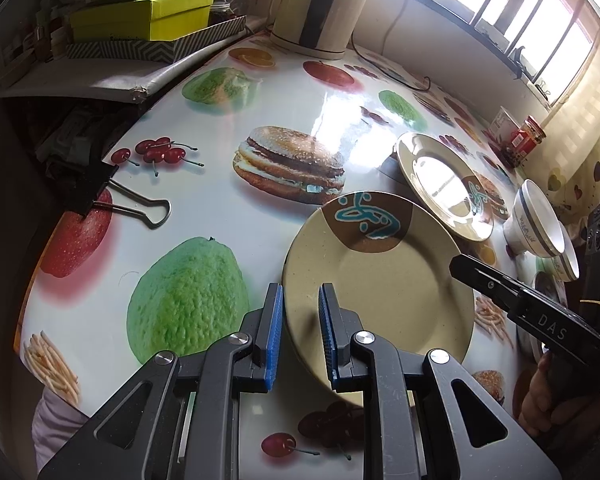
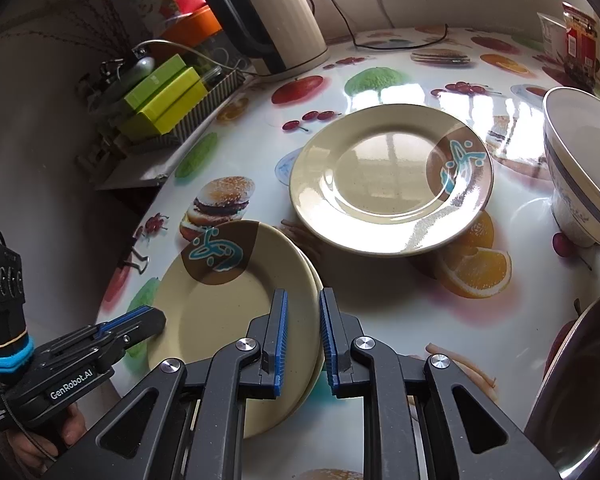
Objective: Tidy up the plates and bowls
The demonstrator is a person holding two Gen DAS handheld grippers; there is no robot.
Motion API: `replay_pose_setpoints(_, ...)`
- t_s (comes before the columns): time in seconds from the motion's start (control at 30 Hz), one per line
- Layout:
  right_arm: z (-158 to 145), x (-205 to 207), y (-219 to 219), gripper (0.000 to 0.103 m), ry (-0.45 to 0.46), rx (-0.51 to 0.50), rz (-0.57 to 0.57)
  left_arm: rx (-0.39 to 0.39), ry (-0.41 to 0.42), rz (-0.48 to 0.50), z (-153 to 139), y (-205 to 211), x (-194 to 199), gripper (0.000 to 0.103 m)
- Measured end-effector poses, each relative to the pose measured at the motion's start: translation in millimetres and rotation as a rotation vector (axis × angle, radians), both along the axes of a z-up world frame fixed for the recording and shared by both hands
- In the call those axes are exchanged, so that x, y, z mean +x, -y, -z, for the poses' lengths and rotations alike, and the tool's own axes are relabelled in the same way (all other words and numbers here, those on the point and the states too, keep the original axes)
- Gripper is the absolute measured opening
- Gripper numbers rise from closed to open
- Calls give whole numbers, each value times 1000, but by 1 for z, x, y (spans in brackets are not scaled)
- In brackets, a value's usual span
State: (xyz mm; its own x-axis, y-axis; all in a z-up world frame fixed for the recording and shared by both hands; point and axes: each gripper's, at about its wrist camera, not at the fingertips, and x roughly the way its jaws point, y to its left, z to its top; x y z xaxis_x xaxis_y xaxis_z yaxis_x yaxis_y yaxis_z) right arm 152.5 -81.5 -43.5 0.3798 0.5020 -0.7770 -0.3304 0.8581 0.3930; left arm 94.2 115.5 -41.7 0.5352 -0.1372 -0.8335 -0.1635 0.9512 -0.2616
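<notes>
Tilted plate (image 1: 380,276) between hand-held grippers

Three beige plates (image 2: 388,176), two white bowls (image 1: 534,220), one kettle (image 2: 276,20), two green boxes (image 1: 148,12)

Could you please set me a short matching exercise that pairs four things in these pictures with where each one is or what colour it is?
Things:
1. near plate
2. far plate
3. kettle
4. binder clip

Descriptions:
A. lying alone in the middle of the table
B. black, at the table's edge
C. held at opposite rims by both tools
D. at the table's far edge, cream and black

Pairs: 1-C, 2-A, 3-D, 4-B
</notes>
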Motion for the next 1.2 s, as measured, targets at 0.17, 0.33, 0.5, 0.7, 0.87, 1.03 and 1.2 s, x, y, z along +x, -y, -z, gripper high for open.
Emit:
replay_pose_setpoints(0.17,-2,0,3,18,6,6,10,9,10,0,-7,0,0,19)
replay_pose_setpoints(0.33,-10,1,9,29,30,13,31,-9,35,10,-18,0,6,26)
replay_pose_setpoints(0.5,-21,2,29,39,73,13,110,-28,58,39,-28,6,22,27)
replay_pose_setpoints(0.7,-25,11,51,42,87,-11,225,-40,61,95,-36,21,51,27)
replay_pose_setpoints(0.87,-18,21,58,42,51,10,292,-32,63,151,-41,35,79,27)
replay_pose_setpoints(1.03,-9,34,62,42,12,47,342,-45,48,198,-41,46,109,27)
replay_pose_setpoints(1.2,-5,45,68,42,-4,51,391,-69,7,242,-35,54,138,27)
